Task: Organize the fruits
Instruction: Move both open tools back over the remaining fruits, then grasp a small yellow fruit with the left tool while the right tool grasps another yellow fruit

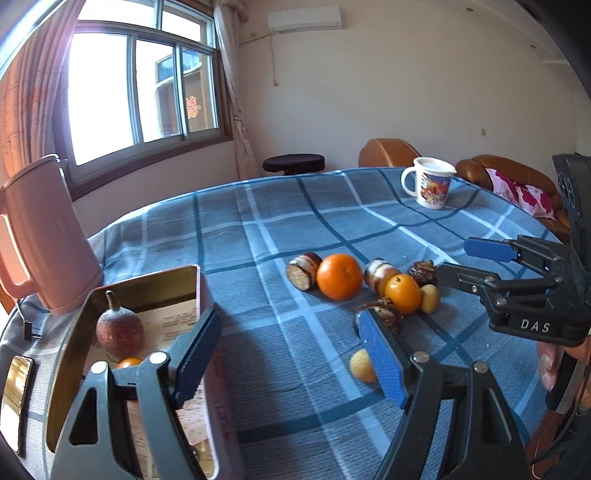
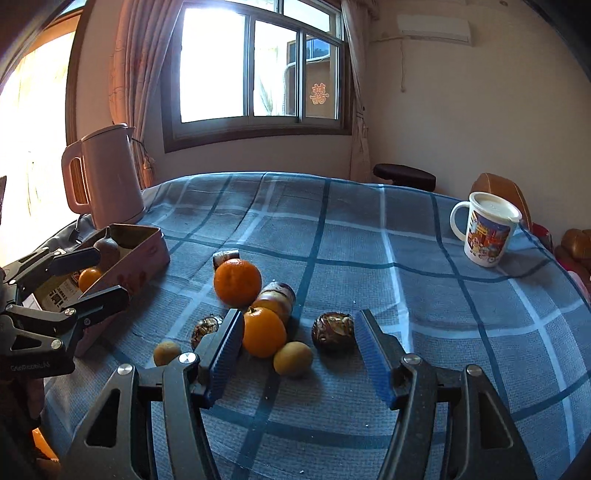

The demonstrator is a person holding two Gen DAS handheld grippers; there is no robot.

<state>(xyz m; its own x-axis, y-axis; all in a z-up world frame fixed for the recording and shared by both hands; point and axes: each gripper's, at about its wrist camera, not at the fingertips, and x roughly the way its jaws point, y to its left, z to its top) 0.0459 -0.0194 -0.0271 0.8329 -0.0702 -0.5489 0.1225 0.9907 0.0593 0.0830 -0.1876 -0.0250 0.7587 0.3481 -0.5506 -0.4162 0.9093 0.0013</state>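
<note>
Bright daylight floods through a sliding window (image 2: pixel 258 70) with pinkish curtains (image 2: pixel 127 66) set in cream walls (image 1: pixel 424 92). An air conditioner (image 1: pixel 303 18) hangs high on the wall; a brown leather sofa (image 1: pixel 509 170) and dark round stool (image 1: pixel 293 162) stand beyond the table (image 1: pixel 332 221) with its blue checked cloth.

In the left wrist view a blue finger (image 1: pixel 384 360) covers part of a small yellow fruit (image 1: pixel 360 366), the tin (image 1: pixel 146 282) runs off the bottom edge, and the kettle (image 1: pixel 44 236) is cut at the left.
</note>
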